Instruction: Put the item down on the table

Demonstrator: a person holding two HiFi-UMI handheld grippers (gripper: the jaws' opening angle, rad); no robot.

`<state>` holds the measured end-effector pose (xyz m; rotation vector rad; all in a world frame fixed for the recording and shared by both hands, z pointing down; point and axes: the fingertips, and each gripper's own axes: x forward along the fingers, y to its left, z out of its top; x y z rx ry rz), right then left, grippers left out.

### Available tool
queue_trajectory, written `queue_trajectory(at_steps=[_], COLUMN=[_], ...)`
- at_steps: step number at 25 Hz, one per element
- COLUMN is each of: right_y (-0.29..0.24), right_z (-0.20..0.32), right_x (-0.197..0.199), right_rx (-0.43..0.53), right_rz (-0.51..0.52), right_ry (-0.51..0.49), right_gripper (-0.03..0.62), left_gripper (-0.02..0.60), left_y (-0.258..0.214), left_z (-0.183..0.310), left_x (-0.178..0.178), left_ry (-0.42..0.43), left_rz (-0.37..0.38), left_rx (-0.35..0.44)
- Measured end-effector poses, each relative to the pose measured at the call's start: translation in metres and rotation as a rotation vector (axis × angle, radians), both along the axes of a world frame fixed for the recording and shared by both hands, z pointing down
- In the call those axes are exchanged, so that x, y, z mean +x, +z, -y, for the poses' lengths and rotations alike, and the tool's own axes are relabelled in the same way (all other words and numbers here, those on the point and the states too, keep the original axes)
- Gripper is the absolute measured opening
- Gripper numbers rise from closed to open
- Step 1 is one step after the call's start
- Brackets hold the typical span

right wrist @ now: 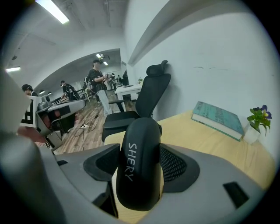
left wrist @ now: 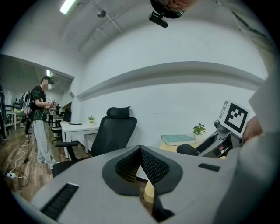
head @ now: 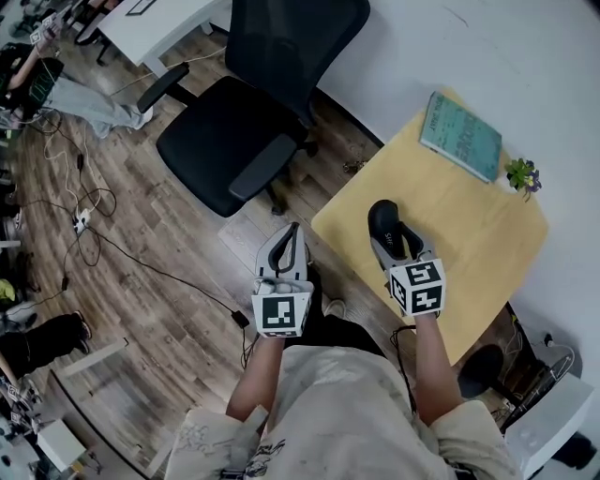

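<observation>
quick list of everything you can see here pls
table: 1, pale yellow, against white wall
book: 1, teal, flat on table's far side
potted plant: 1, purple flowers, table corner beside book
office chair: 1, black, on floor left of table
desk: 1, white, beyond chair
power strip: 1, white, on floor
people: several, standing far off
case: 1, black, lettered SHERY, over table
left gripper: 1, grey, jaws together, empty
right gripper: 1, grey, clamped on case
</observation>
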<state>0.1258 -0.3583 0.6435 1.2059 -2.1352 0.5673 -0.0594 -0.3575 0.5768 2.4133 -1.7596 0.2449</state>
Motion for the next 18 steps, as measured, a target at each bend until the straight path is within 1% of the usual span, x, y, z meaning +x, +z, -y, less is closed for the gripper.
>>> queue_trajectory(at_steps=[4, 8, 10, 18], right_y=[0.012, 0.026, 0.033, 0.038], right_z=[0.003, 0.003, 0.000, 0.001], right_x=[-0.005, -0.009, -0.011, -0.014], right_rx=[-0.045, -0.107, -0.136, -0.184], right_rz=[-0.057, -0.107, -0.125, -0.131], right_ry=[-0.033, -0.067, -0.074, -0.082], right_gripper=[0.293, 0.291, 0.291, 0.291], left_gripper=[0.006, 0.006, 0.006, 0.006], left_y=[0.005, 0.013, 0.016, 0.020], left_z=[0.004, 0.005, 0.005, 0.007], left_x=[-0.007, -0.012, -0.015, -0.022], left_ry=[-0.013, -0.023, -0.022, -0.021], left_rz=[-0.014, -0.027, -0.031, -0.037], left_rx=[0.008, -0.024, -0.024, -0.025])
